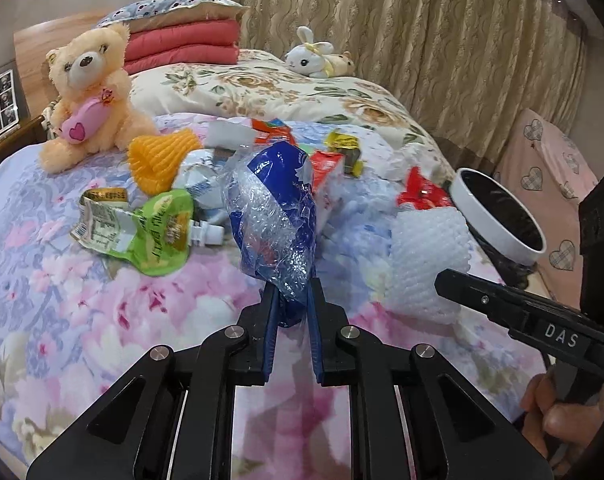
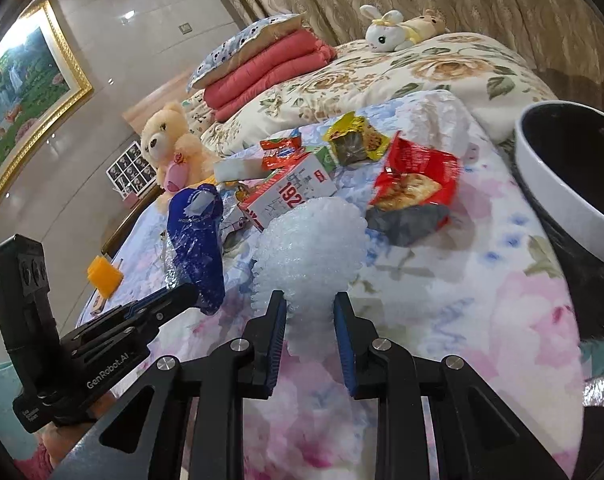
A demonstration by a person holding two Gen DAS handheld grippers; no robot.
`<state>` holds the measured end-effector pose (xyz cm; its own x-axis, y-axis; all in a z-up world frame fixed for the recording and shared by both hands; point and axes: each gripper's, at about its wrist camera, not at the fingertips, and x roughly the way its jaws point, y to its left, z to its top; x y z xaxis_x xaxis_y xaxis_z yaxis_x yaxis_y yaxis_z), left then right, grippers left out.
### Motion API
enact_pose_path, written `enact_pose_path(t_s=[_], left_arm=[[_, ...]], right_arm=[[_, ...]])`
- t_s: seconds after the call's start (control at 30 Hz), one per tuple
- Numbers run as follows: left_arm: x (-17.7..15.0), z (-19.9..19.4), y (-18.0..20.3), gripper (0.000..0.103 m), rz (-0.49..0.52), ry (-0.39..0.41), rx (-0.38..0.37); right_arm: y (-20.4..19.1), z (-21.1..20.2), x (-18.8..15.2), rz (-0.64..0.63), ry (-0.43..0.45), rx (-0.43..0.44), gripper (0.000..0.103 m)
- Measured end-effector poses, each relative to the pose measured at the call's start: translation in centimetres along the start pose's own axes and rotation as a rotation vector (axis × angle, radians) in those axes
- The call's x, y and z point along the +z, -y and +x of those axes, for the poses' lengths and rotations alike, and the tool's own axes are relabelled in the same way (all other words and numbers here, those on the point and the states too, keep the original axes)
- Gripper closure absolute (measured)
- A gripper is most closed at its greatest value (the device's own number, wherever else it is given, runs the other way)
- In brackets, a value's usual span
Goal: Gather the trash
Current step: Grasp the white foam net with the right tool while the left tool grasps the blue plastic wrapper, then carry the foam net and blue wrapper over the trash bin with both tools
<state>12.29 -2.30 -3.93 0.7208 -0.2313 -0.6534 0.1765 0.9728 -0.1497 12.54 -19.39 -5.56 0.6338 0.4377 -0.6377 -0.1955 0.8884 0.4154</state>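
We have two pieces of trash in hand on the flowered bedspread. Our left gripper has its jaws drawn narrow on the lower end of a blue and clear plastic bag, which stands up from the pads near the middle of the bed. Our right gripper has its jaws pinched on the neck of a white foam fruit net, just right of the bag; the foam bulges out beyond the pads.

Farther off lies the rest of the litter: a green spout pouch on the left, an orange foam net beyond it, a red-and-white carton behind the bag, a red snack wrapper and a yellow wrapper to the far right. The white-rimmed bin, lined in black, stands at the right edge of the bed, close to the foam net.

The risks, as we judge them: the slick bag is caught only by its tail and could slide free when lifted; the springy foam may pop out of a light pinch; and swinging both loads right together could knock the bin's rim or make the two grippers collide. The teddy bear and the plush rabbit are well clear.
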Motion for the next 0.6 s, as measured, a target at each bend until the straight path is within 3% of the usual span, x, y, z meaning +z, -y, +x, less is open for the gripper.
enact_pose_path(t_s=[0.6], left_arm=[[0.5, -0.1, 8.5, 0.091, 0.117, -0.025, -0.193]], right_arm=[[5.7, -7.3, -0.2, 0.090, 0.114, -0.120, 0.079]])
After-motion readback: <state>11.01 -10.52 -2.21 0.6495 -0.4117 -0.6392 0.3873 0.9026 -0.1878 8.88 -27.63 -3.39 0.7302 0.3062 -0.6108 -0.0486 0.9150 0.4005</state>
